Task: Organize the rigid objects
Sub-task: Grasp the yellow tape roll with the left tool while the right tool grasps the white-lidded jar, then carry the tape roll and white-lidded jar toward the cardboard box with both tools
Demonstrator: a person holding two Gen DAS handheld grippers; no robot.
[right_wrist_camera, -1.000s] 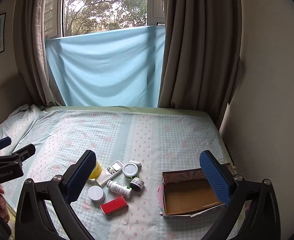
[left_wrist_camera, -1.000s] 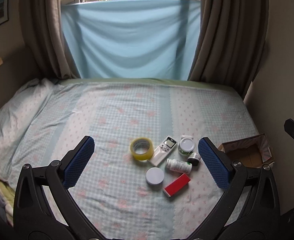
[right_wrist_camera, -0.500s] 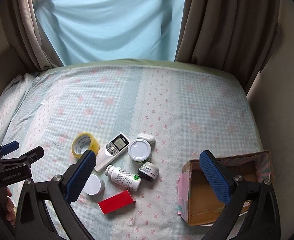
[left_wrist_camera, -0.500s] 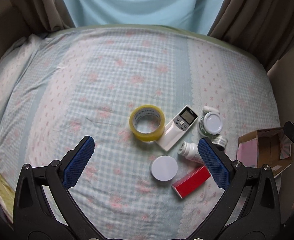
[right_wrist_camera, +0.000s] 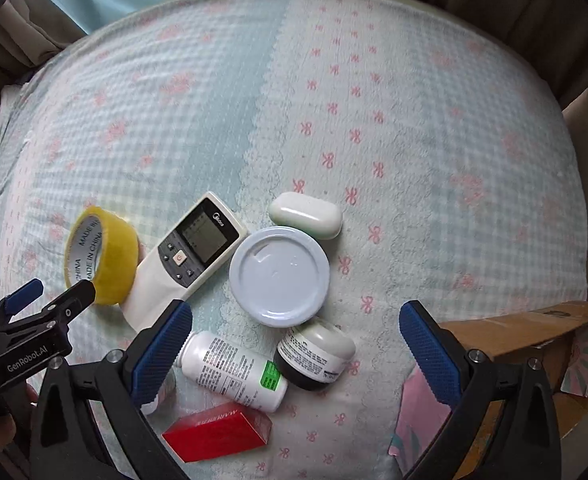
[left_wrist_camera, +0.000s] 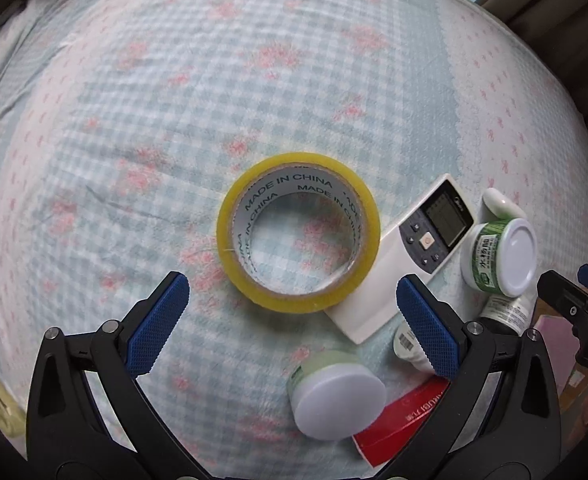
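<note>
Left wrist view: my left gripper (left_wrist_camera: 291, 322), fingers apart, hangs above the yellow tape roll (left_wrist_camera: 298, 233) beside the remote control (left_wrist_camera: 408, 258). Right wrist view: my right gripper (right_wrist_camera: 294, 346), fingers apart, hangs over the white-lidded jar (right_wrist_camera: 279, 277) and pill bottle (right_wrist_camera: 233, 370).

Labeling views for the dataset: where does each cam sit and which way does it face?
Left wrist: above the bed, looking down on the tape roll; its own open left gripper shows, right gripper at the edge.
Right wrist: above the bed, looking down on the white lid; open right gripper, left gripper at the edge.
Shared: tape roll, remote, red box.
</note>
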